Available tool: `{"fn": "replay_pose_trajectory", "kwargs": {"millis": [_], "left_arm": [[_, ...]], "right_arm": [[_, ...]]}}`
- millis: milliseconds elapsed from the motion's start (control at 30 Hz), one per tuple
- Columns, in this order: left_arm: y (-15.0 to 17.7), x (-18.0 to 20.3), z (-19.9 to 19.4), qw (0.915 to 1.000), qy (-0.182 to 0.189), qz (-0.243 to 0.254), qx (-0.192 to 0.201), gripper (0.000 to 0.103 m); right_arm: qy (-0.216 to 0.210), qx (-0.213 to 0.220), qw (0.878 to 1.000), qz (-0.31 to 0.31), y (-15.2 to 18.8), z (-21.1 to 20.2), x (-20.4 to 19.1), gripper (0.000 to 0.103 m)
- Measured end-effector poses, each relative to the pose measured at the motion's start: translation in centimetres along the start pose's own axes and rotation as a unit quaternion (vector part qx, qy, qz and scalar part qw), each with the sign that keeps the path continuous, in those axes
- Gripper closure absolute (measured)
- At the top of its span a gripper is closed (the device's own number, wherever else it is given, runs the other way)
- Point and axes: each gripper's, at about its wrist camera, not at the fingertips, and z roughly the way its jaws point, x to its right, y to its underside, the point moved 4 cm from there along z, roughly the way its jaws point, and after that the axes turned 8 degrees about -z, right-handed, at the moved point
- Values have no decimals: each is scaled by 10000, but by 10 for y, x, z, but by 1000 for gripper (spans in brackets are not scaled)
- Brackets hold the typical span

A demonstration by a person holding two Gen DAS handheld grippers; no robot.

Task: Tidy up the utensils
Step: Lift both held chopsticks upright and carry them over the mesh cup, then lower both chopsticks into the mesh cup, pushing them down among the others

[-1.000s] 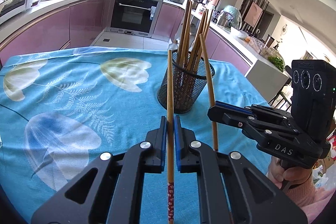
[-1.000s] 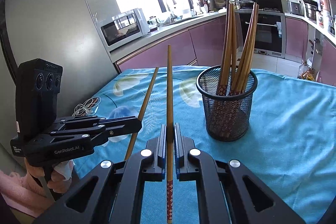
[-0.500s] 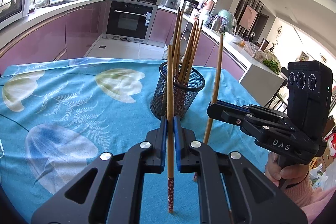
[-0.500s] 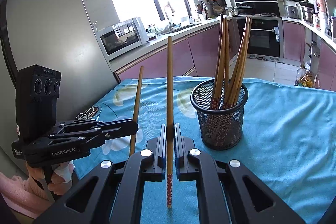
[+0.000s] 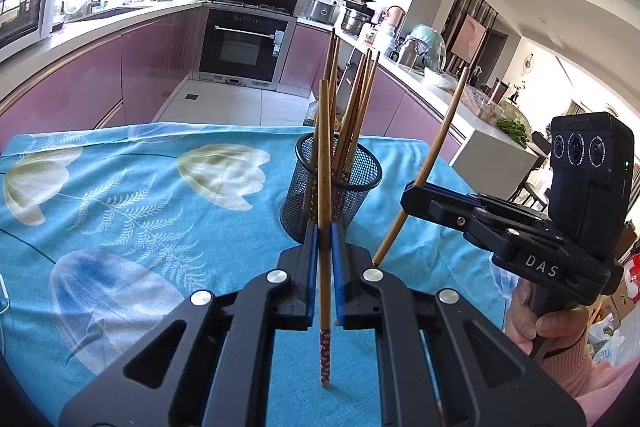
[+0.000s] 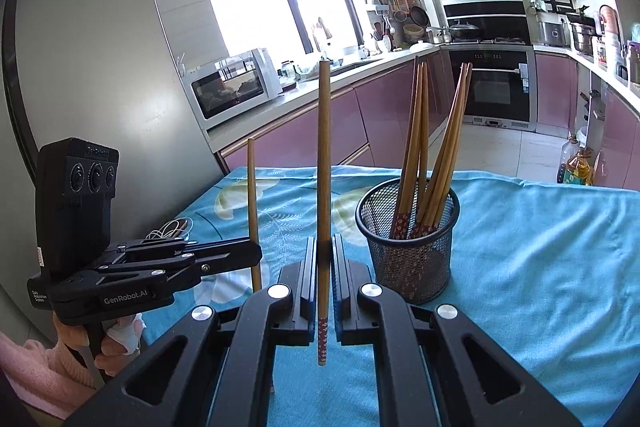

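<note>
A black mesh cup (image 5: 331, 193) (image 6: 408, 239) stands on the blue flowered tablecloth with several wooden chopsticks (image 6: 416, 147) leaning in it. My left gripper (image 5: 324, 231) is shut on one upright chopstick (image 5: 324, 155), its red patterned end hanging clear below the jaws, just in front of the cup. My right gripper (image 6: 325, 247) is shut on another upright chopstick (image 6: 323, 147), left of the cup in its own view. In the left wrist view the right gripper (image 5: 412, 193) holds its chopstick (image 5: 440, 147) tilted, to the right of the cup. The left gripper (image 6: 256, 251) shows at the left of the right wrist view.
The tablecloth (image 5: 140, 207) covers the whole table; its far edge lies just behind the cup. A coil of white cable (image 6: 168, 229) lies near the table's left edge. Kitchen counters, an oven (image 5: 244, 45) and a microwave (image 6: 236, 87) stand beyond. A person's hand in a pink sleeve (image 5: 556, 331) holds each gripper.
Both grippers have risen with their chopsticks, lifting the lower ends off the cloth. The right gripper's chopstick has tipped from leaning left to leaning right in the left wrist view.
</note>
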Motion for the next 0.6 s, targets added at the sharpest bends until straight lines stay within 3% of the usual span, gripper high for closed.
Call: {"fn": "replay_pose_trajectory", "kwargs": {"millis": [600], "left_arm": [[-12,9,0,9999,8,116,128,95]], "right_arm": [[102,173,9998,-44,-17,-8,11,97]]}}
